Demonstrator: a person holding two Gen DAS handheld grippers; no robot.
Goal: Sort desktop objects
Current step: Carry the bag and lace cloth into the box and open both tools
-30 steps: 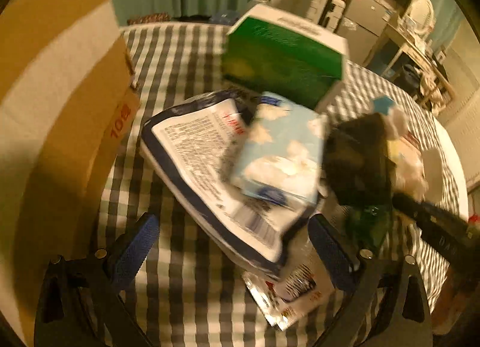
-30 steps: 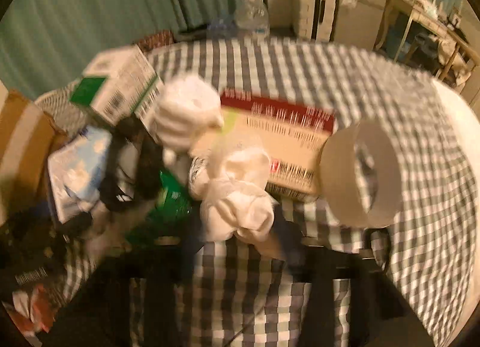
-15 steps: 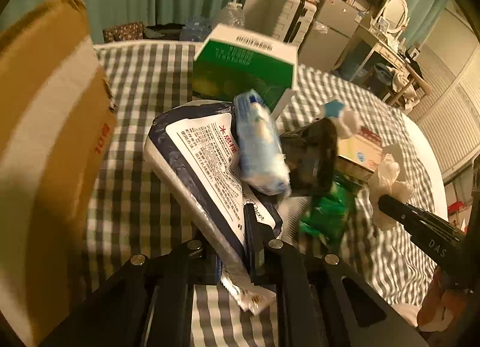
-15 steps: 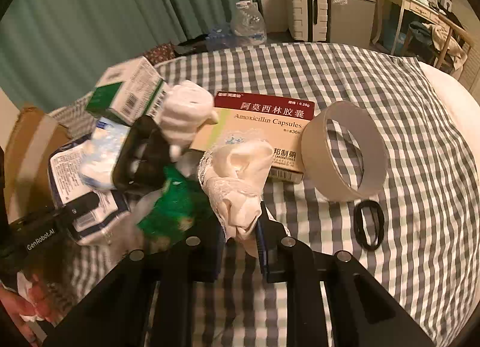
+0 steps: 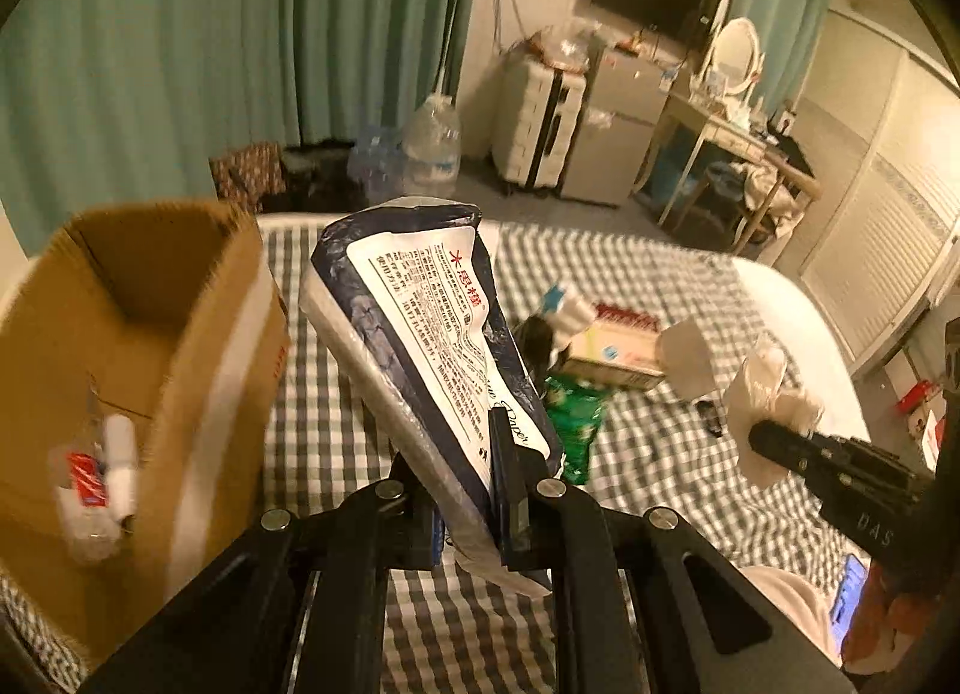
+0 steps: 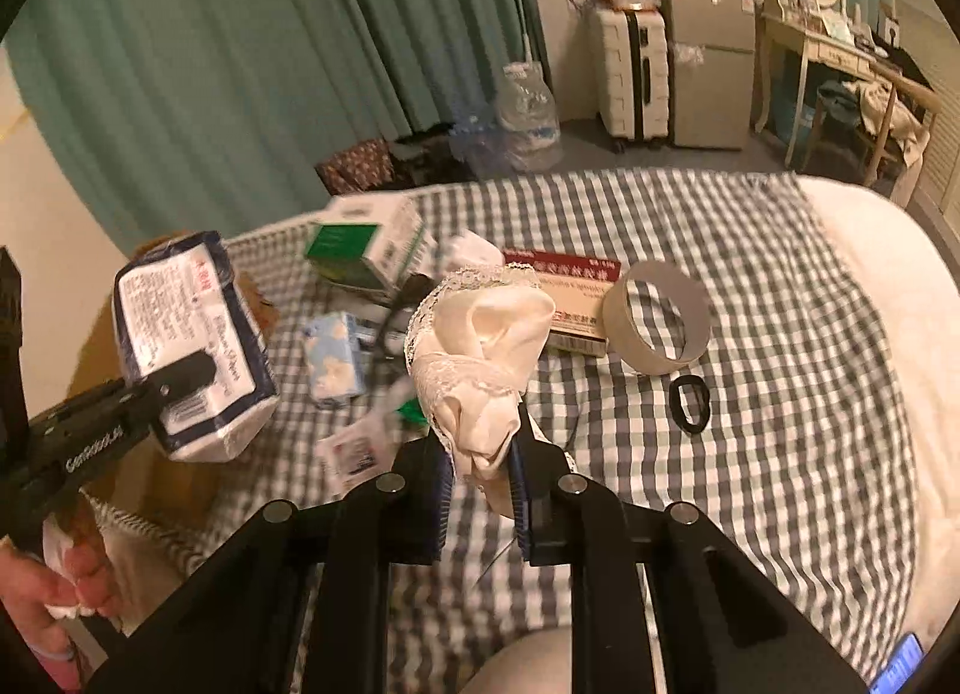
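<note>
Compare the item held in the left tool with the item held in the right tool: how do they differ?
The tissue pack is a firm, printed navy-and-white plastic block; the lace cloth is plain cream, soft and crumpled. The pack is larger. Both are clamped and lifted off the checked cloth, in the left tool and right tool.

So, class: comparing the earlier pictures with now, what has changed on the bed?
The left tool closed on the tissue pack and lifted it off the pile, beside the cardboard box. The right tool gripped and raised the lace cloth. The tape roll and medicine box stayed put.
</note>
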